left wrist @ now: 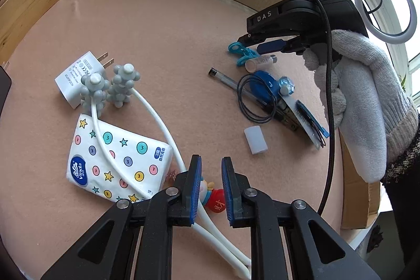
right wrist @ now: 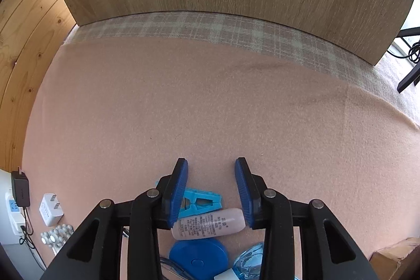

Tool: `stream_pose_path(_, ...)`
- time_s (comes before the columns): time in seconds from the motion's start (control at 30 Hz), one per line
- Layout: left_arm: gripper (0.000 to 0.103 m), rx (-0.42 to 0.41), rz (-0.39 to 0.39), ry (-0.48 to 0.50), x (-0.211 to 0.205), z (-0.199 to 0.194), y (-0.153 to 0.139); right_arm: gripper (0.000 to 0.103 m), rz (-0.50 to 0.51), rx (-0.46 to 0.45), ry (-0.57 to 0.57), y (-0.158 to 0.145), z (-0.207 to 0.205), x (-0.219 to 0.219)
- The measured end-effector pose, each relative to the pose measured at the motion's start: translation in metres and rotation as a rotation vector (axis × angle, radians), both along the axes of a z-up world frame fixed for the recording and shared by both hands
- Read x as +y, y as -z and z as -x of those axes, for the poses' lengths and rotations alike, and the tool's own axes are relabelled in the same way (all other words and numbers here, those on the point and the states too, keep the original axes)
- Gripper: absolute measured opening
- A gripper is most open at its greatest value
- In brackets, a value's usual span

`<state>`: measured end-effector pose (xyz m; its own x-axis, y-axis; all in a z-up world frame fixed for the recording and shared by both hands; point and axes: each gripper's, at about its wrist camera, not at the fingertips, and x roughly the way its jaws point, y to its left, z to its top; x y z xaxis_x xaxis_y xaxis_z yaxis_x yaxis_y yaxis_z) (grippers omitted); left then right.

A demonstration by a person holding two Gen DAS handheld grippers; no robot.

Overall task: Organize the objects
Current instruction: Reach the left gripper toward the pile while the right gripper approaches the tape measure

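Where the right gripper (right wrist: 211, 190) hangs nose-down over the pink cloth of the worktop (right wrist: 183, 96), a small pale tube (right wrist: 208, 223) lies crosswise between its fingers (right wrist: 178, 190), just beside a turquoise clip (right wrist: 200, 202). Those fingers stand part-spread, and I can't see the pads pressing on the tube, so I'd call it bracketed, not gripped. It looks light and stiff, with a smooth printed skin that could slip or roll; I'd take it across the middle of its body, short axis between the pads, and keep clear of the clip touching its far side, which might get dragged along. A blue round case (right wrist: 197, 257) sits near behind it.

From the left wrist camera, the left gripper (left wrist: 211, 188) has its fingers drawn close together with only a narrow gap, nothing pinched; a little red figurine (left wrist: 216, 202) and the white stems of a knobbly massager (left wrist: 110, 85) lie beneath. A tissue pack (left wrist: 115, 159), soft and squashy, and a white plug adapter (left wrist: 76, 75) rest on the left side.
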<state>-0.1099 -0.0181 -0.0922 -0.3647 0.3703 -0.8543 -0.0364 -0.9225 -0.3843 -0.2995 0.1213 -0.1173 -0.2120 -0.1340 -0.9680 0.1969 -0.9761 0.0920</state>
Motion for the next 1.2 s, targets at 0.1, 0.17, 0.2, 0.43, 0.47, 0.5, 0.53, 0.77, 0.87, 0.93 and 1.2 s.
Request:
stream_pose_path(0.1, 0.017, -0.005, -0.008, -0.015, -0.005, 0.002, 0.003, 0.034, 0.008, -0.027, -0.038, 0.000, -0.016, -0.001)
stream_pose_path(0.17, 0.017, -0.008, -0.013, -0.034, -0.009, 0.003, 0.005, 0.033, 0.014, -0.036, -0.062, 0.000, -0.032, 0.000)
stream_pose_path(0.2, 0.017, -0.013, -0.012, -0.038, -0.010, 0.002, 0.007, 0.034, 0.017, -0.037, -0.076, -0.001, -0.042, 0.000)
stream_pose_path(0.43, 0.018, -0.024, 0.011, -0.020, -0.008, 0.004, 0.009, 0.034, 0.070, 0.010, -0.125, -0.002, -0.115, 0.011)
stream_pose_path(0.47, 0.017, -0.026, 0.013, -0.020, -0.008, 0.005, 0.010, 0.034, 0.092, 0.014, -0.116, -0.002, -0.125, 0.015)
stream_pose_path(0.5, 0.018, -0.027, 0.013, -0.021, -0.007, 0.005, 0.010, 0.034, 0.115, 0.018, -0.104, -0.002, -0.135, 0.020)
stream_pose_path(0.53, 0.018, -0.026, 0.018, -0.018, -0.005, 0.005, 0.010, 0.034, 0.137, 0.018, -0.093, -0.003, -0.145, 0.027)
stream_pose_path(0.77, 0.018, -0.029, 0.034, -0.004, -0.004, 0.012, 0.007, 0.034, 0.218, 0.036, -0.073, -0.002, -0.209, 0.046)
stream_pose_path(0.87, 0.018, -0.026, 0.037, -0.003, 0.000, 0.013, 0.006, 0.034, 0.265, 0.036, -0.029, -0.001, -0.224, 0.054)
stream_pose_path(0.93, 0.018, -0.024, 0.039, 0.006, 0.001, 0.012, 0.005, 0.034, 0.276, 0.028, -0.016, -0.001, -0.232, 0.058)
stream_pose_path(1.2, 0.018, -0.002, 0.030, 0.079, 0.016, -0.001, -0.013, 0.034, 0.327, 0.004, 0.121, -0.002, -0.238, 0.103)
